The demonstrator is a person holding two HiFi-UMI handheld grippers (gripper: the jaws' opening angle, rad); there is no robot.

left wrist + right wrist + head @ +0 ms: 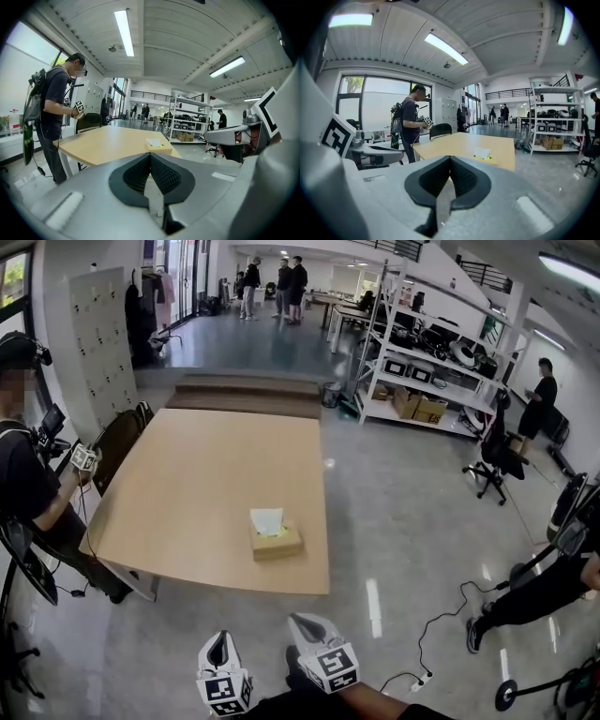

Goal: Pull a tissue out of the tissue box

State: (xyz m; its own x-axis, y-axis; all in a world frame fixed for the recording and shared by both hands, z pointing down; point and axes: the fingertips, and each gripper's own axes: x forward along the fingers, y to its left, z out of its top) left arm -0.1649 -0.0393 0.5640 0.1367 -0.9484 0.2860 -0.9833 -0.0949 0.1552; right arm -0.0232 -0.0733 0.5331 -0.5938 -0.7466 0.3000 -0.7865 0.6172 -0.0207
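Tissue box (277, 542): on table (197, 484), by near edge toward right corner; tissue (267, 520) standing out of top. Left gripper (219, 641), right gripper (302, 624): jaws pressed together, holding nothing, apart from table.

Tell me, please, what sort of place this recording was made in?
Probably an open lab or workshop space: white metal shelving loaded with equipment and cardboard boxes, a large work table on a polished floor, and another person beside the table wearing recording gear.
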